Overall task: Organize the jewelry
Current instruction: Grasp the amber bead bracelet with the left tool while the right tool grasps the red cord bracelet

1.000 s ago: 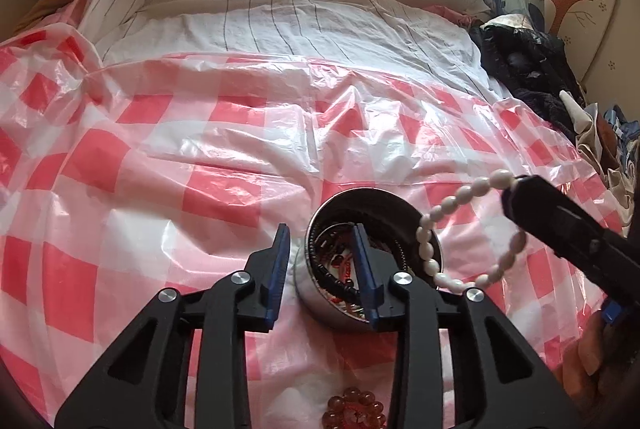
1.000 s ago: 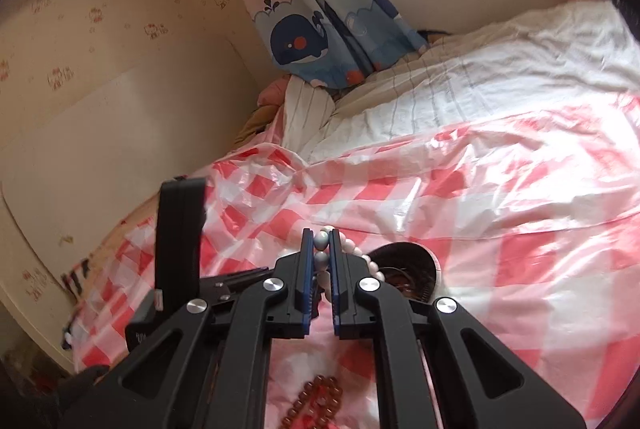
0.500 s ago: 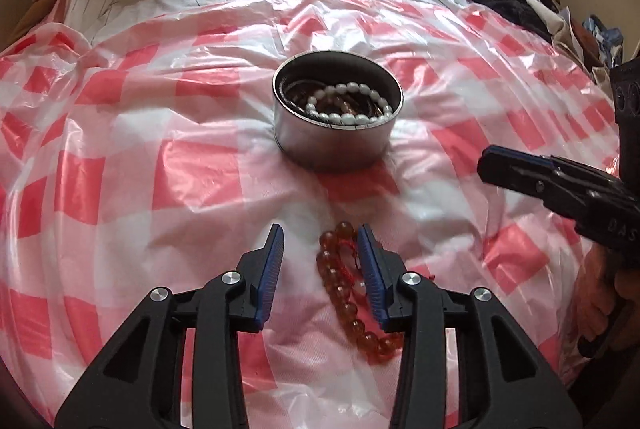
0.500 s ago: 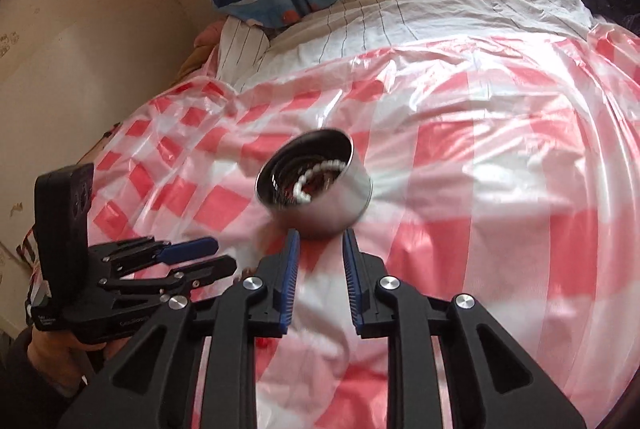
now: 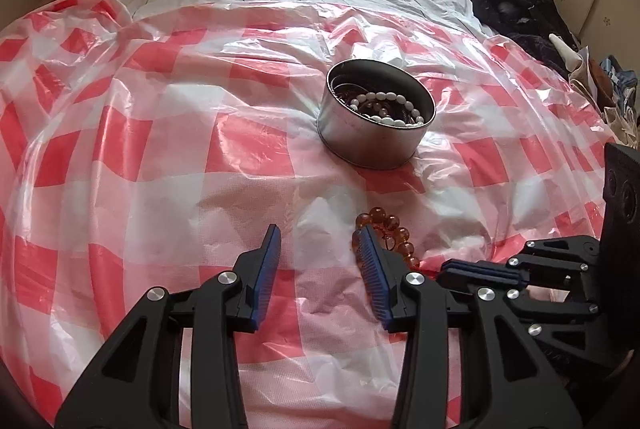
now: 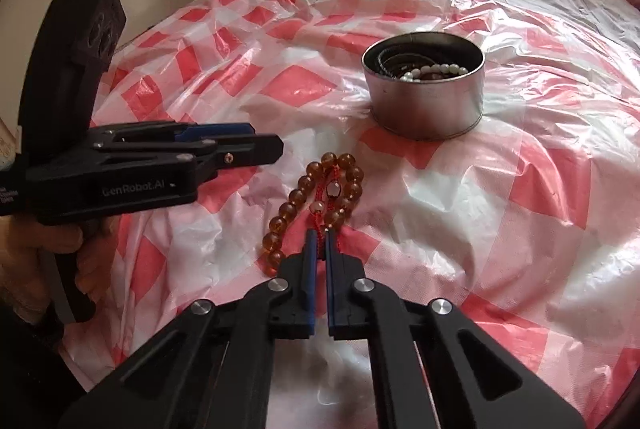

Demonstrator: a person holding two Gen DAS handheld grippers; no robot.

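From your left wrist, your left claw (image 5: pixel 318 249) hangs over the red-and-white checked plastic sheet (image 5: pixel 168 133) on the bed, its jaws opening with nothing between them; the amber bead bracelet (image 5: pixel 386 233) lies just beside and partly behind its right finger. Beyond it stands the round metal tin (image 5: pixel 370 145), holding a white bead bracelet (image 5: pixel 394 109) on top of darker jewelry. Your right claw (image 5: pixel 474 271) shows at the lower right, clenched. From your right wrist, your right claw (image 6: pixel 319 235) is pinched shut on the red cord at the near end of the amber bead bracelet (image 6: pixel 320 189), which lies on the sheet near the tin (image 6: pixel 426 105). Your left claw (image 6: pixel 256 139) sits at the left, in your hand (image 6: pixel 44 241).
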